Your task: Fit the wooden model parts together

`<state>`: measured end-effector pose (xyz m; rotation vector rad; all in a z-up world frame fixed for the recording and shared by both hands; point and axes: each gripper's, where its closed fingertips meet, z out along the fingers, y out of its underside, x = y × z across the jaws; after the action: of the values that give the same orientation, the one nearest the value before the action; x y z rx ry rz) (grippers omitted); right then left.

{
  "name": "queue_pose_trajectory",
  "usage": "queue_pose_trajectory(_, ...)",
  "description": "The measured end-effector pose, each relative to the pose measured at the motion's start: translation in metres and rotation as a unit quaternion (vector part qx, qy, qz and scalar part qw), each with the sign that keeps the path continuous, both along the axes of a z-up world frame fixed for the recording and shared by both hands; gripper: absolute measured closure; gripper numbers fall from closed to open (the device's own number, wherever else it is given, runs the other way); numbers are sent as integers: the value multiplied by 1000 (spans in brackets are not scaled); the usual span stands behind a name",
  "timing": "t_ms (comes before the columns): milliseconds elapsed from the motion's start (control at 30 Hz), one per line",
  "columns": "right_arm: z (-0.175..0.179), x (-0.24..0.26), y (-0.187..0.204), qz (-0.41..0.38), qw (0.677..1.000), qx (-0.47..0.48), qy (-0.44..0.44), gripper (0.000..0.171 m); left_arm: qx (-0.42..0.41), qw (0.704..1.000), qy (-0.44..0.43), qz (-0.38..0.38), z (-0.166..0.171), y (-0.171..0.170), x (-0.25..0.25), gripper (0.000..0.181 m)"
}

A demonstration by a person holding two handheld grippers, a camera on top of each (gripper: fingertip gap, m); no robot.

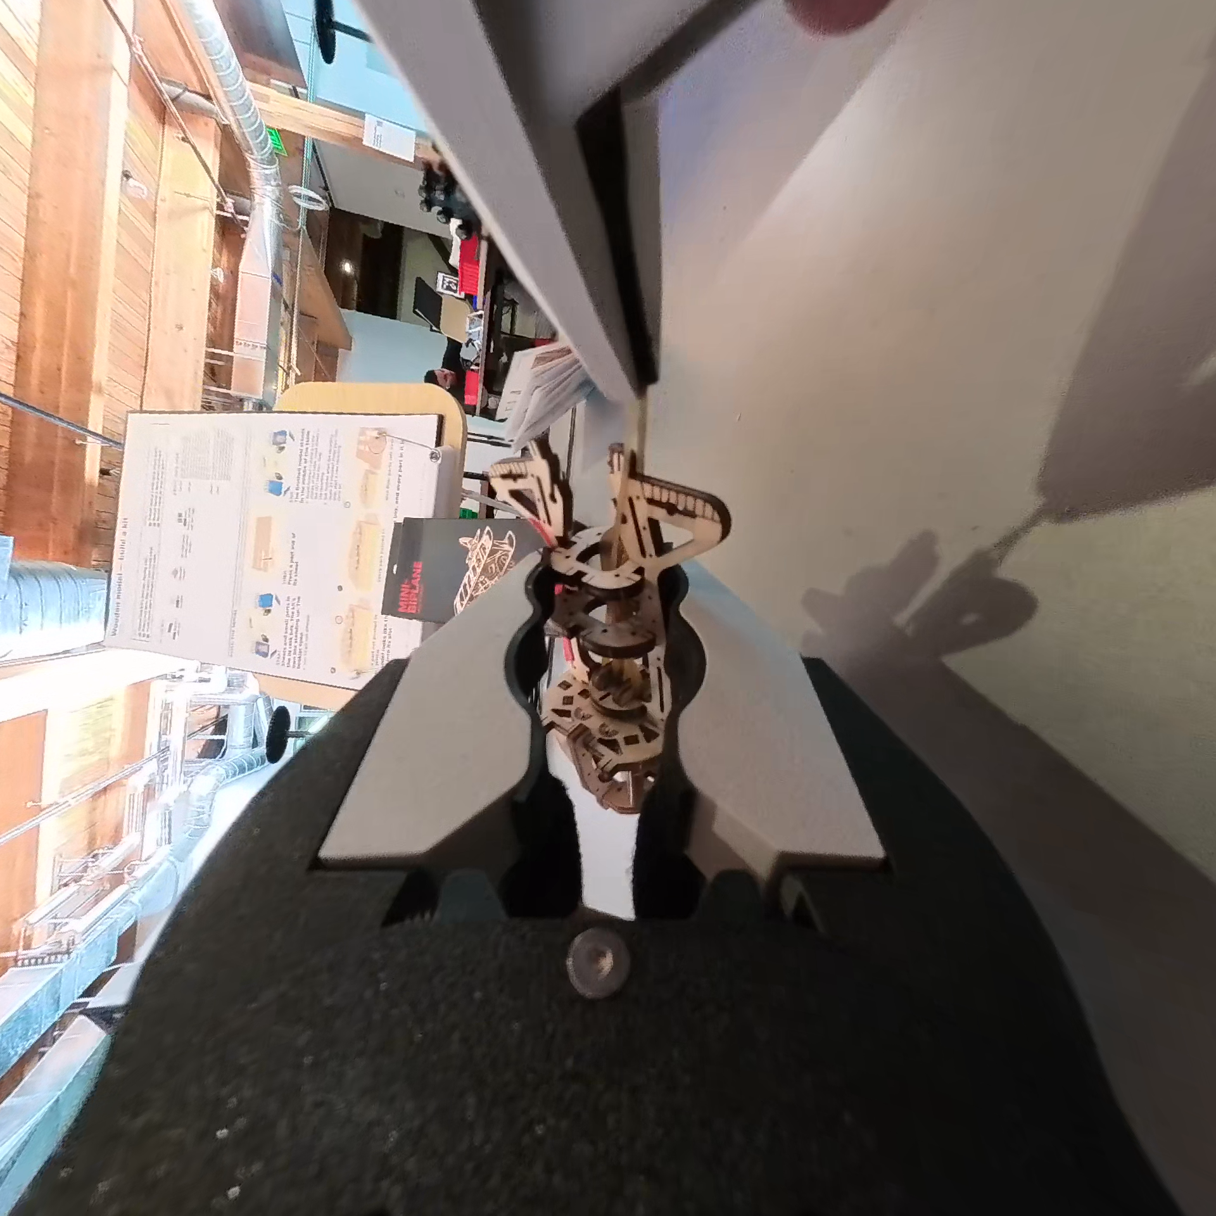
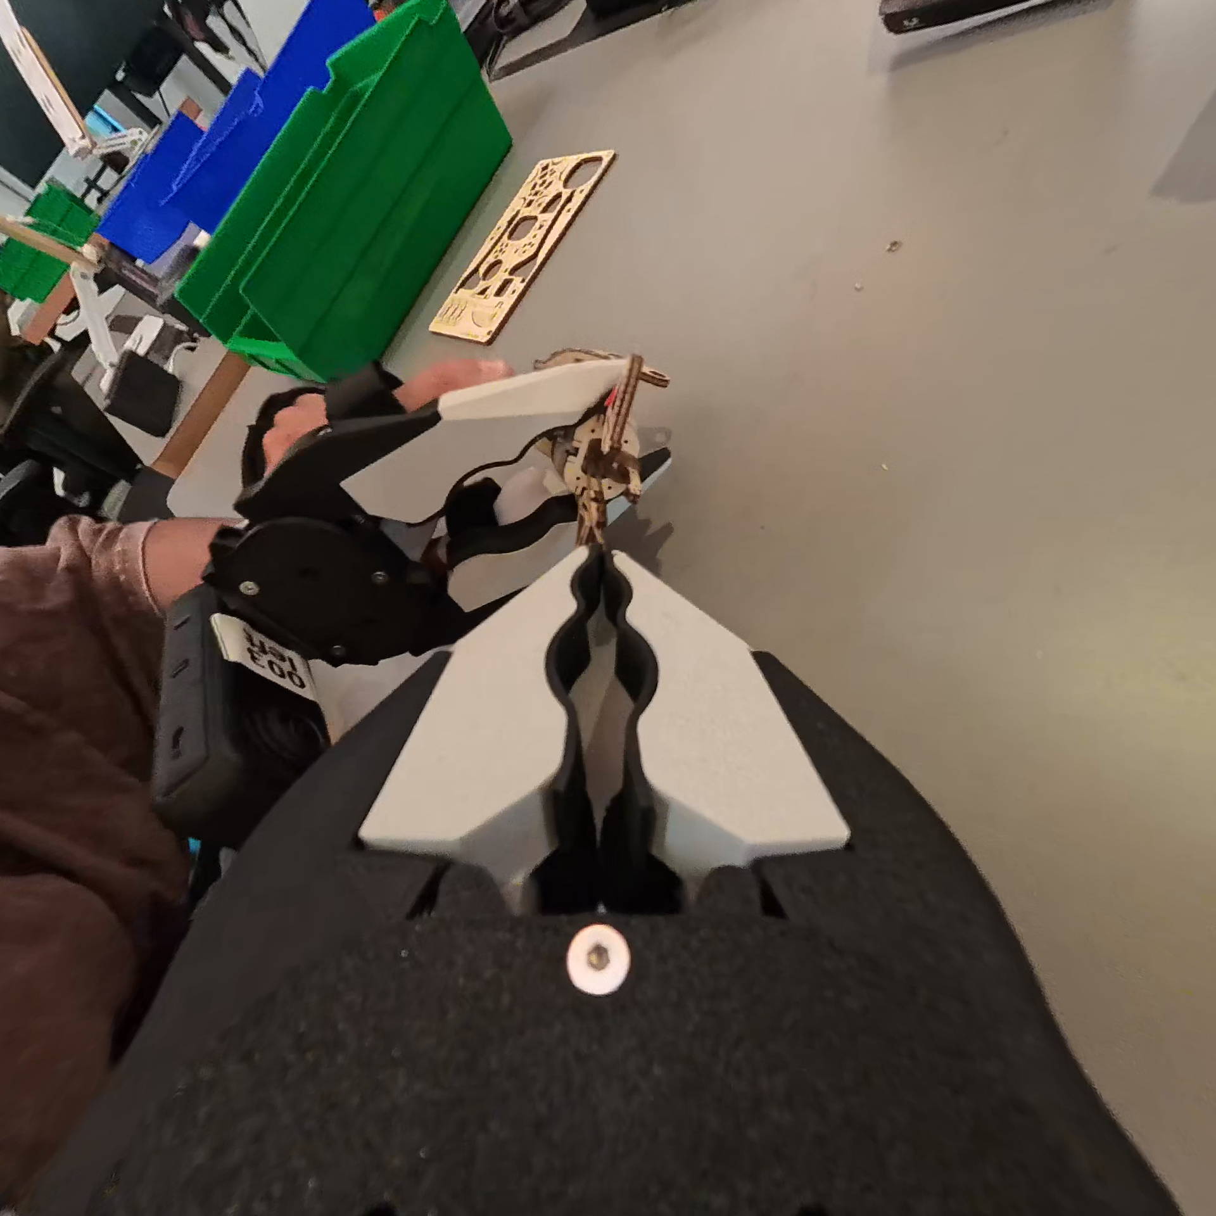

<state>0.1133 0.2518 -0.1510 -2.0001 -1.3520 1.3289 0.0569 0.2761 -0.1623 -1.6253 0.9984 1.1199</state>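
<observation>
My left gripper (image 1: 608, 579) is shut on a partly built wooden model (image 1: 608, 625), a body of stacked ring-shaped frames with two fan-shaped parts sticking out past the fingertips. In the right wrist view the left gripper (image 2: 635, 421) comes in from the left and holds the model (image 2: 595, 454) above the grey table (image 2: 921, 460). My right gripper (image 2: 600, 553) is shut at its tips on a thin wooden part (image 2: 592, 523) that touches the model's underside. In the left wrist view the right gripper (image 1: 648, 375) reaches in from above with that thin part (image 1: 639, 421) against the model.
A wooden sheet with cut-out holes (image 2: 526, 243) lies on the table beyond the grippers. Green bins (image 2: 355, 217) and blue bins (image 2: 217, 158) stand at the table's left edge. An instruction board (image 1: 263, 546) and a black package card (image 1: 454, 566) stand behind the model. A brown sleeve (image 2: 66, 724) is at the left. Some 7 centimetres of space lies between my two pairs of fingers.
</observation>
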Motion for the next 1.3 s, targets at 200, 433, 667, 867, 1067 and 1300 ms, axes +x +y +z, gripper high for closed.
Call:
queue_pose_trajectory(200,13,1,-5,43,999,23,1,171,18,1000,-2,-23,9,-2,5,152)
queue_pose_trajectory(433,27,7,-24,102,994,29,-12,171,47,997,-5,-57,22,-6,11,152)
queue_pose_trajectory(667,30,15,-37,137,990,25,-29,171,82,991,-1,-105,36,-12,20,152)
queue_pose_trajectory(867,27,15,-37,137,988,56,-35,171,94,988,-34,-119,41,-15,27,153)
queue_pose_trajectory(1067,19,10,-47,134,987,78,-34,171,77,988,-100,-83,39,-10,14,152)
queue_pose_trajectory(1300,17,2,-36,95,990,106,-19,171,74,992,-75,-69,35,-9,17,152)
